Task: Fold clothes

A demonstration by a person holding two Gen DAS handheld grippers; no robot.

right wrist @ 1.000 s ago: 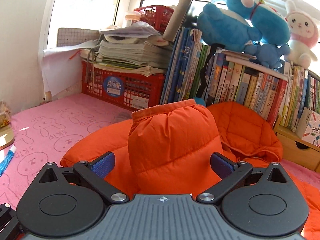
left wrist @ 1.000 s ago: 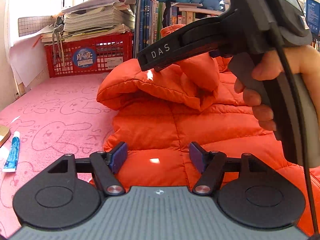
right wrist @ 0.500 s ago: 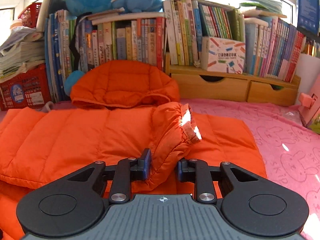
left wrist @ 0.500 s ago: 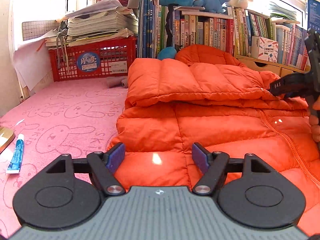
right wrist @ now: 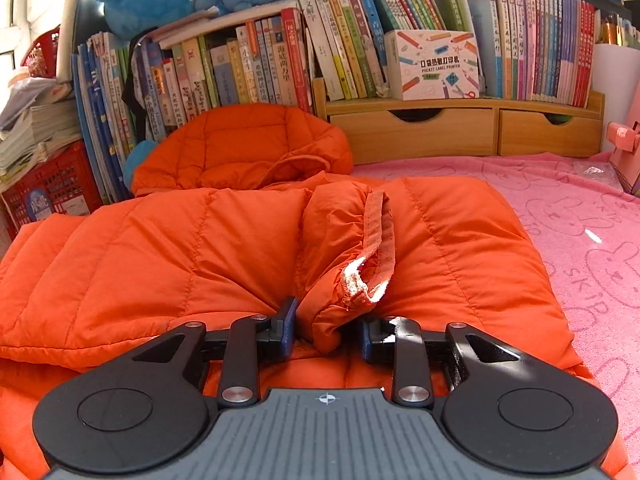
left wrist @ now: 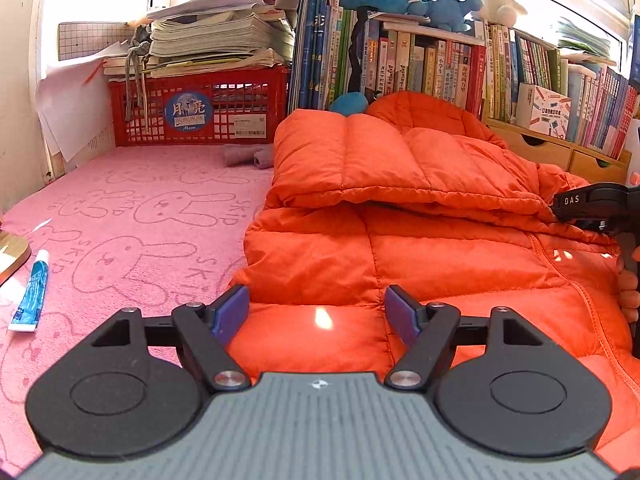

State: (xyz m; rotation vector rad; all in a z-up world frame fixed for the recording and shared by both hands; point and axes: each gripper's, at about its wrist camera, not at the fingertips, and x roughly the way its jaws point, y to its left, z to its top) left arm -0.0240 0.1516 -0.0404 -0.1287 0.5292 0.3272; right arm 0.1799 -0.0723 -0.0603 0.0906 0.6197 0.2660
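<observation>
- Sleeve (right wrist: 340, 256) is now lying folded across the jacket (left wrist: 400, 264) chest; a second ago right tongs (right wrist: 326, 334) were holding it up in the air in front of the crate (left wrist: 200, 112). It has been swung over to the right side and brought down.
- Right tongs are opening a little right now, after clamping down from wide. Cuff end is sitting between the jaws; left pad looks to be touching fabric, right pad shows a small gap. Reading this as letting go, not a firm grip.
- Left tongs (left wrist: 316, 314) are staying put, jaws spread wide, hovering over the jacket's lower panel with nothing between them. No change there.
- Jacket is lying flat on the pink surface (left wrist: 120, 216), front up, hood (right wrist: 240, 148) pushed against the books (right wrist: 248, 68). In the left view the folded sleeve is forming a thick roll across the upper body, right tongs at its far right end.
- Meaning for the task: first sleeve fold is looking done, or nearly. Cuff is bunching and standing up slightly, so it may be needing a pat down once released.
- Other sleeve is not clearly visible from either view; cannot tell whether it is already tucked.
- Likely next: the other sleeve if needed, then folding the body. Puffy fill will be springing back, so folds may not be holding without pressing.
</observation>
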